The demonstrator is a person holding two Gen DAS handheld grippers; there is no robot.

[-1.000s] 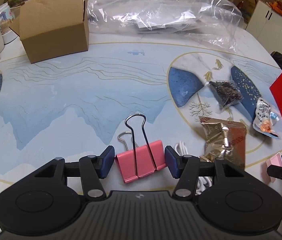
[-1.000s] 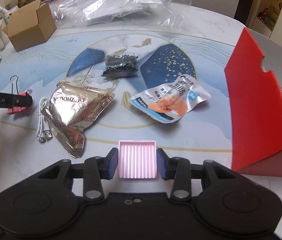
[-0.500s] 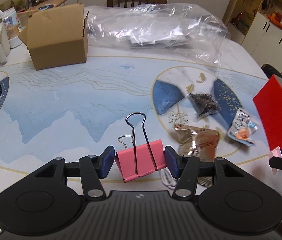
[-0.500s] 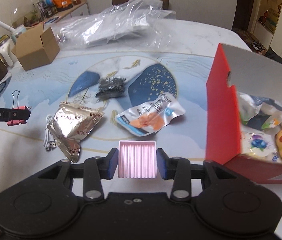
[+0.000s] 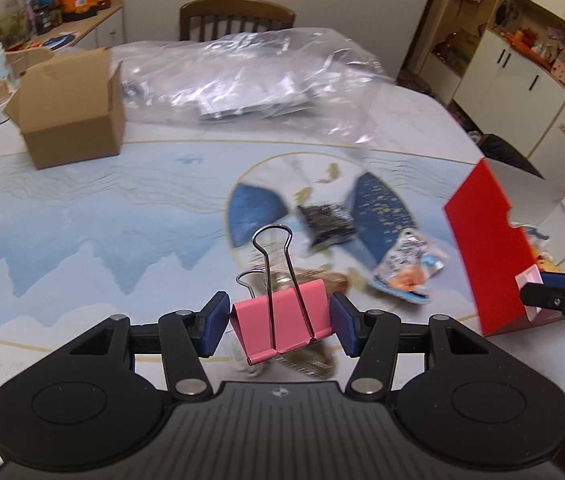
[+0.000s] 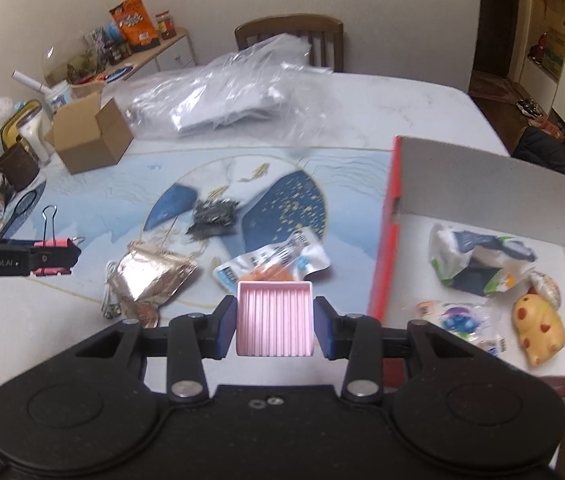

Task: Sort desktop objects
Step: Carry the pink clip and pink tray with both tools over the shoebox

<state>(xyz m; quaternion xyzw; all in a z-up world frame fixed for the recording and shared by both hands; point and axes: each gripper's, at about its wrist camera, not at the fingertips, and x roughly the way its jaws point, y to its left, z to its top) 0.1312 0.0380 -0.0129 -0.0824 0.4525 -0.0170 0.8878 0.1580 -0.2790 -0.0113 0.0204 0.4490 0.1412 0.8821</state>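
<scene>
My left gripper (image 5: 279, 327) is shut on a pink binder clip (image 5: 281, 327) with its wire handles pointing up, held above the table. My right gripper (image 6: 275, 329) is shut on a small pink ribbed box (image 6: 275, 317), also lifted off the table. Below on the blue mat lie a gold foil packet (image 6: 150, 276), a dark packet (image 6: 213, 216), a white-and-orange snack pouch (image 6: 274, 261) and a white cable (image 6: 111, 300). The red box (image 6: 478, 216) at the right holds several snack bags and a yellow toy (image 6: 538, 330).
A brown cardboard box (image 5: 72, 110) stands open at the back left. A large clear plastic bag (image 5: 250, 80) covers the far side before a wooden chair (image 5: 236, 16). A kettle, mug and clutter crowd the left edge (image 6: 18, 152).
Both grippers have risen and drawn back with their loads, so more of the table shows. The inside of the red box has come into the right wrist view.
</scene>
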